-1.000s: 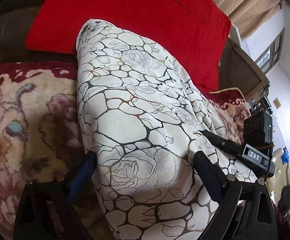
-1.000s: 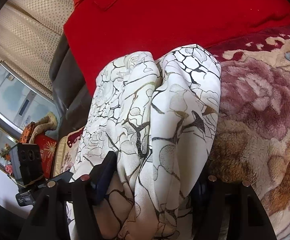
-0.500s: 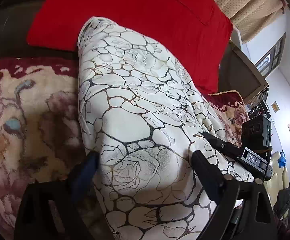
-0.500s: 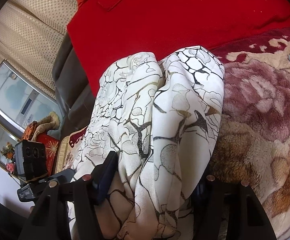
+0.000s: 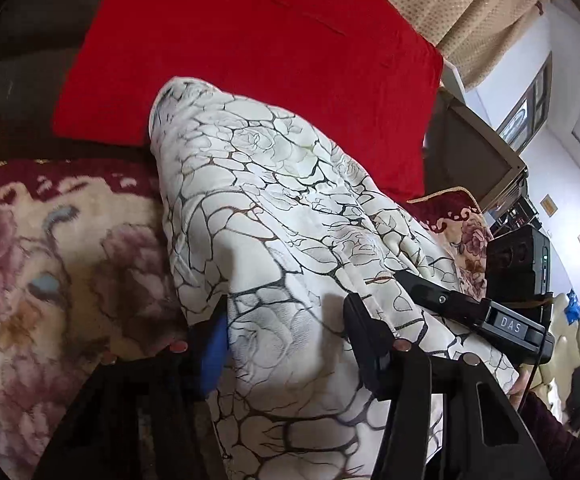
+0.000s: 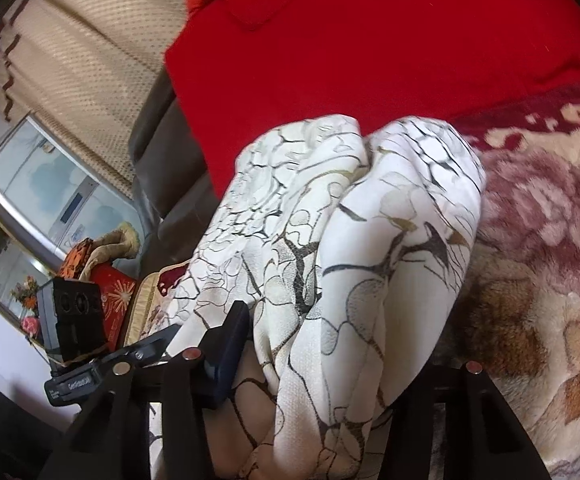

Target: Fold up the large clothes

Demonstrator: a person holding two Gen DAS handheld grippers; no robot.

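Both the left tool (image 5: pixel 285 332) and right tool (image 6: pixel 330 340) still clamp the white garment (image 5: pixel 290 216), left now narrower.

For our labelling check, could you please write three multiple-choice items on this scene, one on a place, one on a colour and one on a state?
1. What does the white patterned garment lie on?
A. a bare wooden floor
B. a flowered blanket
C. a glass table

2. What colour is the cushion behind the garment?
A. red
B. green
C. blue

3. How does the left gripper stand to the garment?
A. far off it
B. shut empty
C. jaws on either side of a fold

Key: 1 B, the flowered blanket shows beside and under it. 2 A, the cushion is plain red. 3 C, cloth fills the left gripper; the right gripper also has cloth between its jaws.
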